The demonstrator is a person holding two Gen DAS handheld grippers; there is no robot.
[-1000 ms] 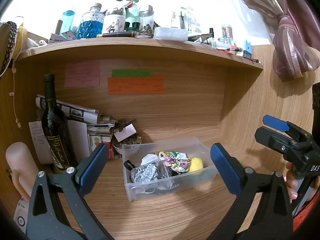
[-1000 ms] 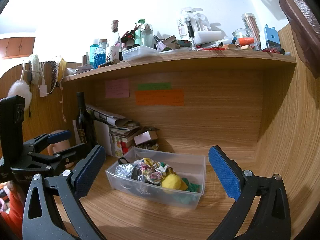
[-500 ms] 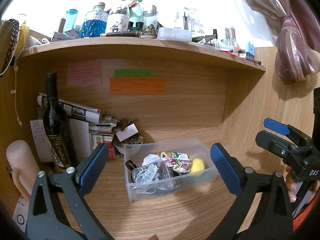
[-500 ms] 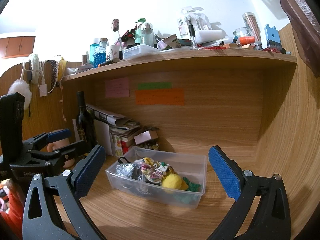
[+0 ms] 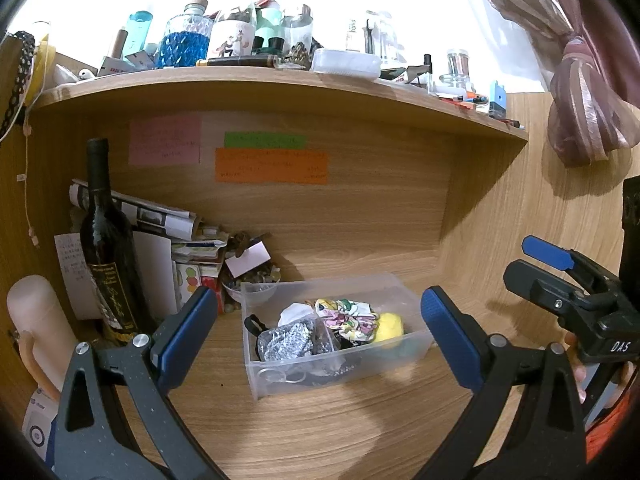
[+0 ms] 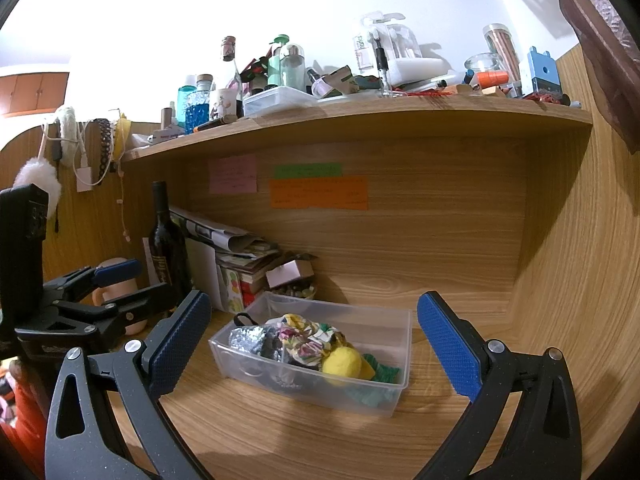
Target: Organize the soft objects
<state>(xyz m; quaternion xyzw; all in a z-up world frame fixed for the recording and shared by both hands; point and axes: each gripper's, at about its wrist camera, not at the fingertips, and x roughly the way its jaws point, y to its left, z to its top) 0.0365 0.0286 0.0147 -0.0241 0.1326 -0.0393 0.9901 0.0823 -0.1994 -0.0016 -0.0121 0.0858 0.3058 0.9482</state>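
Wood-grain surface sits in a recessed nook under a cluttered shelf, with pink, green and orange sticky notes on the back panel. Far left: a pale pink bottle, then a dark wine bottle standing upright in front of a stack of papers and magazines. Just right of that stack, a small bowl of odds and ends sits right behind the back left corner of the clear plastic bin. Left tool hangs above the surface with its blue pads spread wide, nothing between them; the bin lies in line between the pads but farther off. The bin rests flat on the surface and holds the soft objects: a silvery sequined piece at its left end, a floral fabric scrunchie in the middle, a yellow pom-pom to the right, and a green fabric item seen in the right wrist view. Right tool is likewise spread wide and empty, well short of the bin. In the left wrist view it appears at the far right edge, apart from the bin.
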